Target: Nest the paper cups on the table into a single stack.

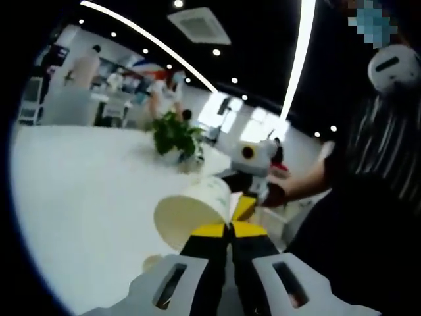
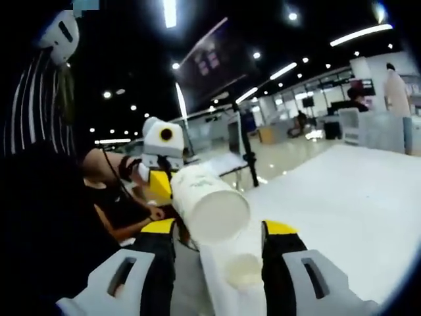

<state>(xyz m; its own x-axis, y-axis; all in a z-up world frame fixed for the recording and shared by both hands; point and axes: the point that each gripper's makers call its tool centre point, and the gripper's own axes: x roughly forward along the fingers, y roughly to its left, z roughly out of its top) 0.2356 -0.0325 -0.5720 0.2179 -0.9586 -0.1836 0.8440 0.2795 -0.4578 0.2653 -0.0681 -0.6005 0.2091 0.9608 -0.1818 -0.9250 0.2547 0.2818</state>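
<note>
The big white table (image 1: 85,197) spreads wide under both grippers, w/ a small green potted plant (image 1: 176,138) standing well back on it in the left gripper view. A person in a dark striped top (image 1: 385,145) sits at the table's edge.

The task's thing is a white paper cup (image 1: 194,214), lying on its side in mid-air above the table. In the left gripper view its open mouth faces the camera; in the right gripper view its closed base (image 2: 217,210) does. A 2nd white paper cup (image 2: 242,268) sits on the table just below, between the right gripper's jaws, mouth up, though it's blurred.

Left gripper (image 1: 230,227): yellow-tipped black jaws nearly together, pinching the cup's rim wall, so it's gripping the cup. Right gripper (image 2: 220,230): jaws spread wide, one each side of the cup's base; can't tell if either pad touches.

Step in hand, as I judge it: getting the held cup upright and over the table cup. To do it well, bring it base-down, line up the axes, lower straight; keep the pinch light so the rim isn't crushed.
</note>
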